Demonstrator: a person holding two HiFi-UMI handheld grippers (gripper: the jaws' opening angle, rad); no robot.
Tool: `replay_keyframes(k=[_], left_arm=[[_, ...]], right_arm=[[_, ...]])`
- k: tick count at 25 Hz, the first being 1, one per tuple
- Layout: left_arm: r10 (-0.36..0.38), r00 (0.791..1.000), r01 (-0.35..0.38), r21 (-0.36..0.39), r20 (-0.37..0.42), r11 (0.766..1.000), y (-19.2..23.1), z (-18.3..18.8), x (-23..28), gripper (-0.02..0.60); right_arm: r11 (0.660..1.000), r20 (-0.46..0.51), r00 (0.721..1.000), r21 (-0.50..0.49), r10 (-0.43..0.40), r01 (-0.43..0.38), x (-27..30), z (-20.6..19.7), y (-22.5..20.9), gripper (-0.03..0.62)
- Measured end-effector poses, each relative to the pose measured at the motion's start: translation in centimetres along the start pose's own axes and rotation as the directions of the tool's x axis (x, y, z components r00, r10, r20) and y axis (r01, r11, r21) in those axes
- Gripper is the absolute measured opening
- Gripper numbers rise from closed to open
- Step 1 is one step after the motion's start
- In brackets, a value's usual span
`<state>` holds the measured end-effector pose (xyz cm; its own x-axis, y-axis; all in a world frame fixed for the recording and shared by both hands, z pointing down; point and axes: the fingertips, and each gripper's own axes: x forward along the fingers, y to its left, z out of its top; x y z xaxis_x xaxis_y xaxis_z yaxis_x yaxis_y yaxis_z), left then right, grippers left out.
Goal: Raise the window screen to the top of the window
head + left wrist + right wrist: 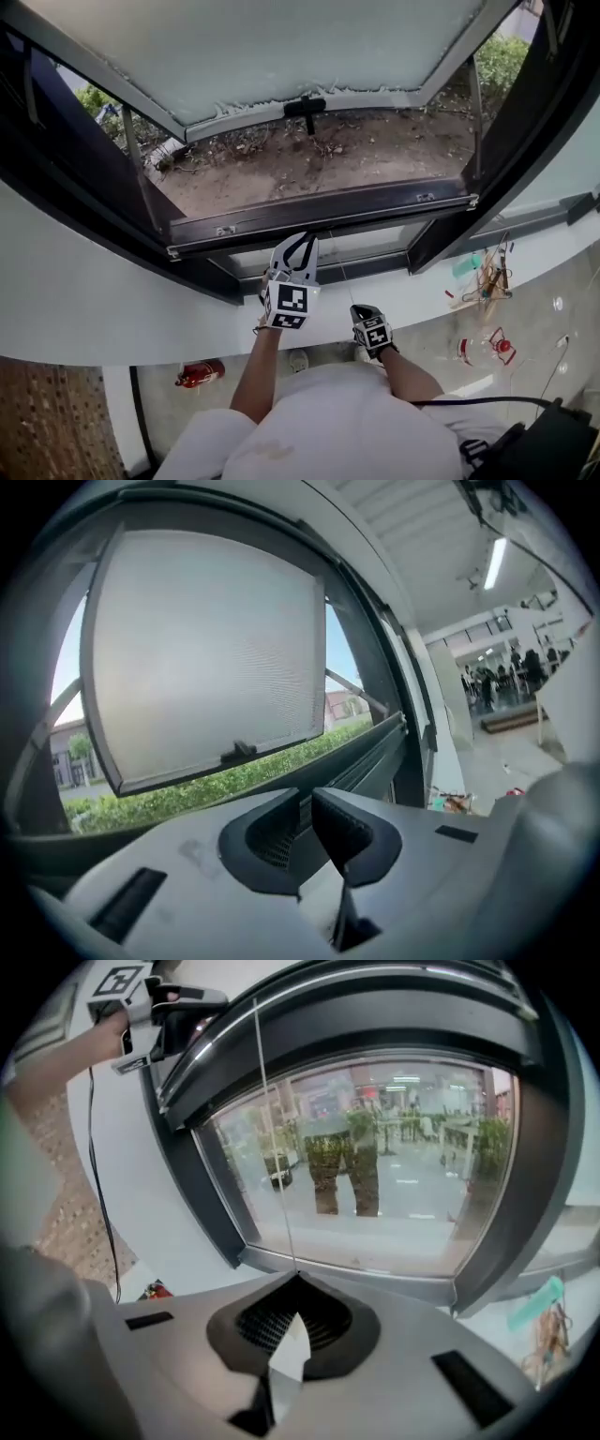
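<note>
**A:** What is the setting?

**B:** A white wall [66, 300] holds a large dark window frame [84, 202]. Its sash [281, 56] is swung outward over bare ground, and the handle [305, 105] sits on its far edge. Below the opening is a fixed pane [375, 1194].

**A:** And the window screen?

**B:** The window screen [319, 212] is low, going by the dark rail with a clip at each end that lies across the bottom of the opening. The mesh is too fine for me to make out. So I judge most of the raising is yet to be done.

**A:** Why are the hands at different heights?

**B:** It looks like a hand-over-hand pull. The right gripper [296, 1283] is the lower one, angled downward, with its jaws pressed together on a thin cord [275, 1147]. The cord runs straight and taut from the jaw tips to the frame above, so that hand seems to be keeping the tension.

**A:** And the left?

**B:** The left gripper [307, 803] is up at the rail, pointing nearly level out of the window. Its jaws are slightly parted and nothing is caught between them. Seen from the right gripper view, it sits beside the cord without touching it. It is probably placed to take a higher hold, and if the lower grip let go first, the screen could slip back down.
</note>
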<state>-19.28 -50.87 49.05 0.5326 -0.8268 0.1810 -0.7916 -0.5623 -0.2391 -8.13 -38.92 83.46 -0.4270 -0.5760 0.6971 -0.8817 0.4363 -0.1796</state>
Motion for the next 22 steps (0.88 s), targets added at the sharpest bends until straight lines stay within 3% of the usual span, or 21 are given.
replay_keyframes(k=[3,6,7,11,15,22], left_arm=[[0.04,0.998,-0.033,-0.153,0.043,0.988,1.5,-0.1,-1.4,0.041],[0.073,0.996,-0.057,-0.244,0.056,0.968,2.3,-1.0,-2.5,0.041],[0.073,0.996,-0.058,-0.248,0.051,0.967,2.4,-1.4,-2.7,0.041],[0.071,0.997,-0.059,-0.253,0.037,0.966,2.2,-2.6,-3.2,0.041],[0.082,0.996,-0.07,-0.265,0.034,0.962,2.3,-3.3,-3.5,0.041],[0.103,0.994,-0.089,-0.272,0.035,0.958,2.7,-3.4,-3.6,0.041]], right_arm=[[0.997,0.05,0.998,-0.071,-0.03,0.033,0.0,1.4,0.2,0.002],[0.954,0.121,0.988,-0.272,-0.095,0.125,-0.3,3.2,0.6,0.002],[0.944,0.141,0.985,-0.298,-0.104,0.142,-0.3,3.8,0.6,0.002],[0.96,0.171,0.979,-0.234,-0.113,0.151,0.0,4.8,-0.1,0.002],[0.957,0.206,0.972,-0.241,-0.111,0.16,0.3,5.1,-0.4,0.002],[0.955,0.188,0.976,-0.254,-0.109,0.155,0.1,6.0,0.0,0.002]])
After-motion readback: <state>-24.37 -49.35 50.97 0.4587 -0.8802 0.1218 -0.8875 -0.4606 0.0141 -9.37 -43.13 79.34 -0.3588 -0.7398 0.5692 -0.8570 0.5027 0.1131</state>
